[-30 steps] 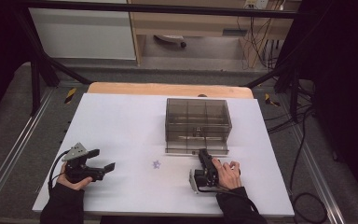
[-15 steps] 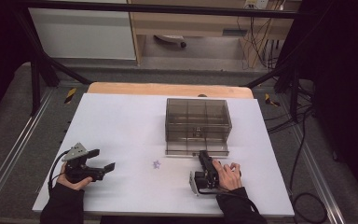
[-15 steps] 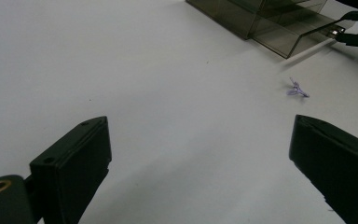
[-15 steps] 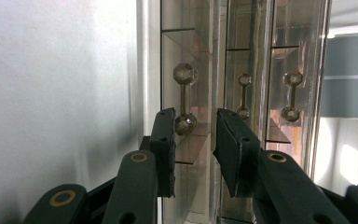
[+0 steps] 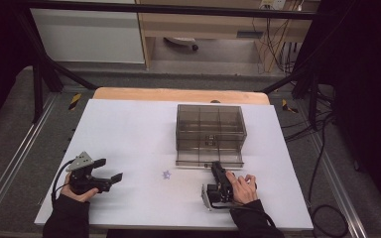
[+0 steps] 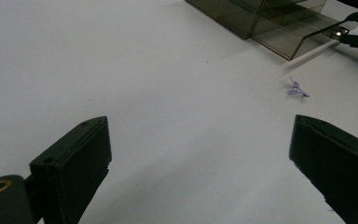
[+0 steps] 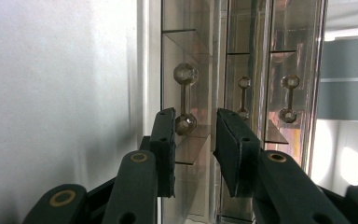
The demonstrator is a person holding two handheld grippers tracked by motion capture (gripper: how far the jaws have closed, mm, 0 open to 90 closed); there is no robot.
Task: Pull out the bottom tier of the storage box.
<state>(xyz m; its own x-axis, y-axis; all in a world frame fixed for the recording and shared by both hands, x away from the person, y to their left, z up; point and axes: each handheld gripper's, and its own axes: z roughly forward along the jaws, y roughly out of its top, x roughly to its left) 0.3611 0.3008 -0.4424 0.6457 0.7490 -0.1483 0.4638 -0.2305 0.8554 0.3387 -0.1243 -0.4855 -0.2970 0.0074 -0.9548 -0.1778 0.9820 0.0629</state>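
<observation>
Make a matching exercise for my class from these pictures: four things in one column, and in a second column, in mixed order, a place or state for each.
Things:
1. left gripper
2. right gripper
3. purple scrap
4. drawer box

Places or states:
A. lies on the white table between the two grippers
B. smoky see-through plastic, bottom drawer pulled out a little
C. jaws wide apart over bare table
D. jaws narrowly apart at the handle of the bottom drawer

Pairs: 1-C, 2-D, 3-A, 4-B

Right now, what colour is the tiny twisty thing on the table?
Pale purple, clearest in the left gripper view.
</observation>
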